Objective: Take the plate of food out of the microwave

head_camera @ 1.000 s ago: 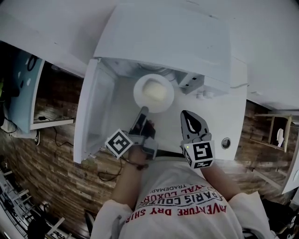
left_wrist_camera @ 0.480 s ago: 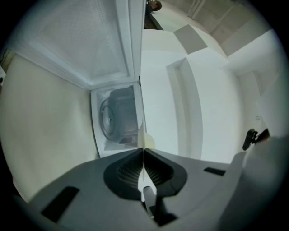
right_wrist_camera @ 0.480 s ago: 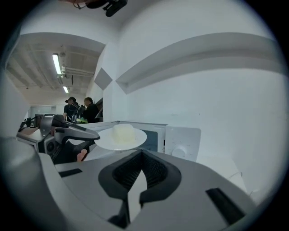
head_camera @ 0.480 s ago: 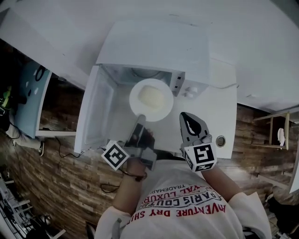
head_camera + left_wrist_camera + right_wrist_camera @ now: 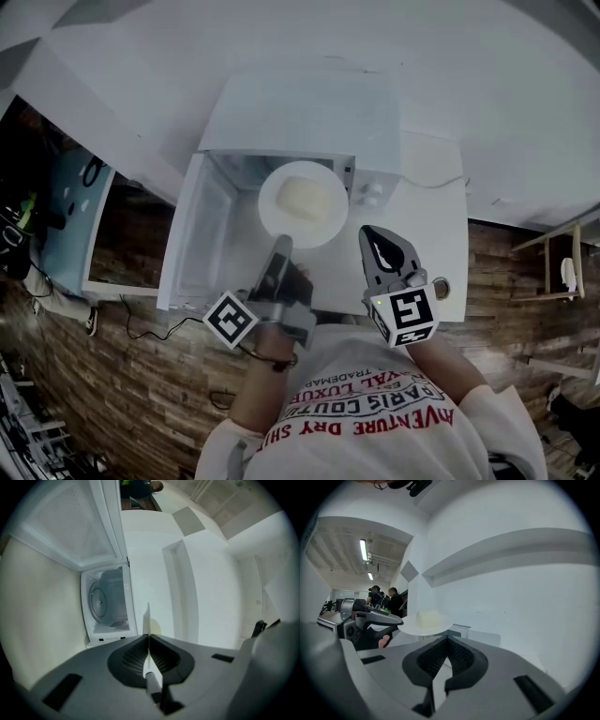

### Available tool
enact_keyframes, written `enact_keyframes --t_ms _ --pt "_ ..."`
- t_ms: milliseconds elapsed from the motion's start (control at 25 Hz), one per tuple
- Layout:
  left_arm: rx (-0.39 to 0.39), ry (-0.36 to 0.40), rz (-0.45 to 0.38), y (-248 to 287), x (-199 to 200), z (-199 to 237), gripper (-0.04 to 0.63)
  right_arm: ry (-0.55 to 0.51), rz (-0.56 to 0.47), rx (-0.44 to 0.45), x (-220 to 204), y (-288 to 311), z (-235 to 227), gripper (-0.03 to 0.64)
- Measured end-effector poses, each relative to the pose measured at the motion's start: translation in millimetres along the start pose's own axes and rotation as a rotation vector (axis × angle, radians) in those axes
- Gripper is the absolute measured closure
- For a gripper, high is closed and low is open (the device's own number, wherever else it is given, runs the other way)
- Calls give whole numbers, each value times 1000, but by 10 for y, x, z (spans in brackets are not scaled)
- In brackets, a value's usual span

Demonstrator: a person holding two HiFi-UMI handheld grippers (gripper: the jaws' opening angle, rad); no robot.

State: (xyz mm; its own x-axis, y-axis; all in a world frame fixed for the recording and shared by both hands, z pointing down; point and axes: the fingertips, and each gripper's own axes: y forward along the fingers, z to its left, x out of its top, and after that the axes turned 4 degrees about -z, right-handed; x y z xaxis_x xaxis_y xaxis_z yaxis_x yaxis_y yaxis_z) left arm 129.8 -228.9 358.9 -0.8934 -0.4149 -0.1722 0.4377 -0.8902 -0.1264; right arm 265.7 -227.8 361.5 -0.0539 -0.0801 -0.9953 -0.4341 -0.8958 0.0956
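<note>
A white plate (image 5: pixel 274 214) carrying a pale lump of food (image 5: pixel 305 197) hangs at the mouth of the open white microwave (image 5: pixel 300 112). My left gripper (image 5: pixel 281 244) is shut on the plate's near rim. In the left gripper view the plate (image 5: pixel 146 618) shows edge-on between the closed jaws, with the microwave cavity (image 5: pixel 108 603) behind. My right gripper (image 5: pixel 375 236) hovers to the plate's right, shut and empty. The right gripper view has the plate (image 5: pixel 440 623) and its food (image 5: pixel 427 618) just beyond the jaws.
The microwave door (image 5: pixel 192 234) stands swung open to the left. The microwave sits on a white counter (image 5: pixel 441 225) against a white wall, with a round hole (image 5: pixel 441 286) near the counter's front edge. Wood floor lies below. People stand far off in the room (image 5: pixel 386 599).
The left gripper keeps its hold on the plate in front of the microwave's opening. The head view has shifted, and both grippers stay in much the same places relative to the plate.
</note>
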Motion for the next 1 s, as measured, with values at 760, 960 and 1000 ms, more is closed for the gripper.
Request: enact_keyframes --t_ms 760,960,1000 --pt "-33 9 -2 28 23 -109 581 3 -15 0 54 -30 -15 614" --pt "-29 -5 -7 4 7 -68 581 -5 -7 8 20 -40 -1 614" --pt "-27 -9 -9 -1 3 -61 582 -6 -4 9 11 -43 -1 614"
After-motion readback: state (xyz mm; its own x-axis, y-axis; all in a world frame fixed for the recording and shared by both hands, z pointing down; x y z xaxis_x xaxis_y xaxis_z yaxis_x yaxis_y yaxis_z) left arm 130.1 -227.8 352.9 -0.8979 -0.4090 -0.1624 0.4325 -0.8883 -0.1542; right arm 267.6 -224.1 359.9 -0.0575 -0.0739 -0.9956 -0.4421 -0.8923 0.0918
